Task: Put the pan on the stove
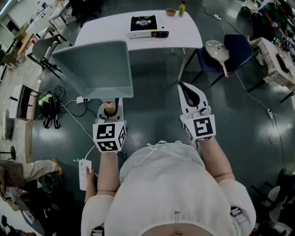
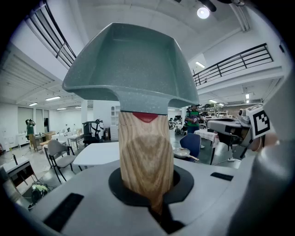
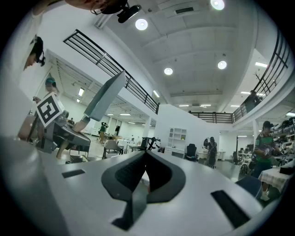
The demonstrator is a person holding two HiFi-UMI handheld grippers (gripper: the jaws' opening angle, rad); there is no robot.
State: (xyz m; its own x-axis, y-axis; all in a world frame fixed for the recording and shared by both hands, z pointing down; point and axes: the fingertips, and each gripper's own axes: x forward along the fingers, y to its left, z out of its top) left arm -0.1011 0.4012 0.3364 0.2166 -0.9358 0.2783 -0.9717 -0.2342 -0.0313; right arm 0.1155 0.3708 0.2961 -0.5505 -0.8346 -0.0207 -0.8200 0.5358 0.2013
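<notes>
A grey-green square pan (image 1: 99, 69) with a wooden handle (image 1: 109, 109) is held up in the air, tilted away from me. My left gripper (image 1: 109, 105) is shut on that handle. In the left gripper view the handle (image 2: 146, 156) stands between the jaws and the pan (image 2: 131, 64) fills the top. The black portable stove (image 1: 146, 25) sits on the white table (image 1: 184, 37) well ahead of the pan. My right gripper (image 1: 185, 87) is shut and holds nothing, level with the left one. Its view shows the tips (image 3: 146, 154) meeting, with the pan (image 3: 103, 97) off to the left.
A blue chair (image 1: 242, 48) to the table's right holds a lidded pan (image 1: 217, 50). A small bowl (image 1: 171, 12) and a bottle (image 1: 182, 8) stand on the table's far edge. A grey chair (image 1: 44, 48), cables and a power strip (image 1: 84, 173) lie to the left.
</notes>
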